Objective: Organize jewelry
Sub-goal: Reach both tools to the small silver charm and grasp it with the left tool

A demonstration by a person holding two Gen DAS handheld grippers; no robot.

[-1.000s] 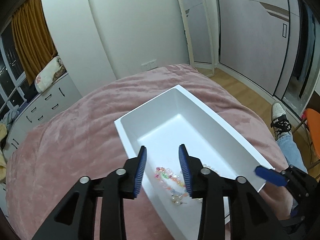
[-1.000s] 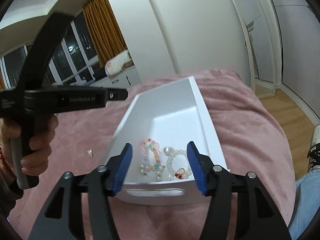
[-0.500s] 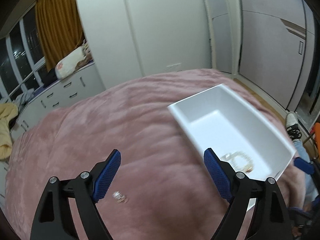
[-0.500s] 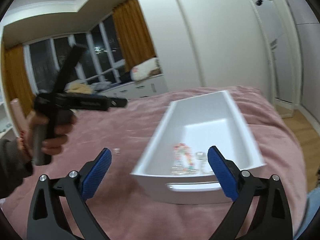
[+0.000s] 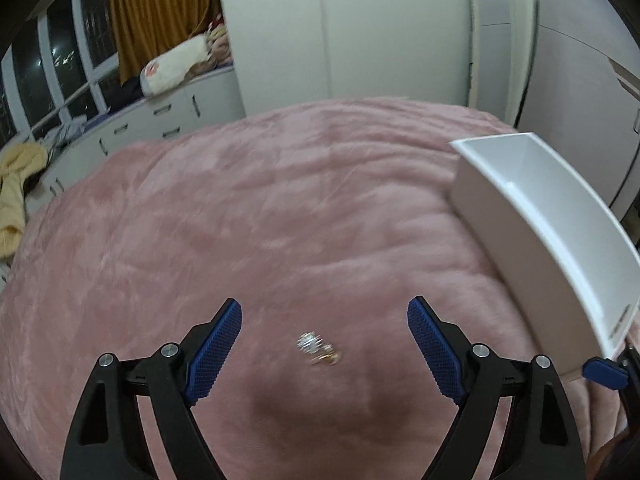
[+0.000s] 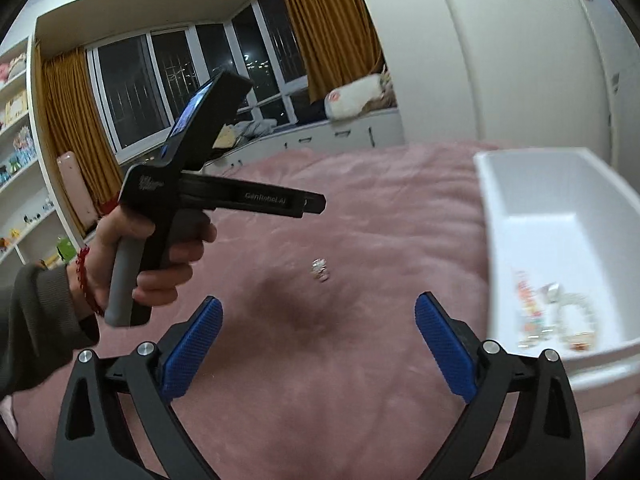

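A small sparkly piece of jewelry (image 5: pixel 318 347) lies on the pink blanket (image 5: pixel 280 208); it also shows in the right wrist view (image 6: pixel 321 270). My left gripper (image 5: pixel 324 356) is open and empty, its jaws wide on either side of the piece, a little above it. My right gripper (image 6: pixel 318 350) is open and empty, just short of the same piece. A white box (image 5: pixel 560 232) stands to the right on the bed. In the right wrist view the box (image 6: pixel 532 216) holds several bead bracelets (image 6: pixel 552 312). The left gripper's body (image 6: pixel 224 196) and the hand holding it show at left.
White drawers (image 5: pixel 152 120) and a pillow (image 5: pixel 176 64) stand behind the bed by the window. White wardrobe doors (image 5: pixel 360 32) rise behind. Shelves (image 6: pixel 20 152) line the far left wall. The bed edge drops off to the right of the box.
Both grippers have swung left, away from the box, and opened wide. The loose piece on the blanket now lies between the left jaws.
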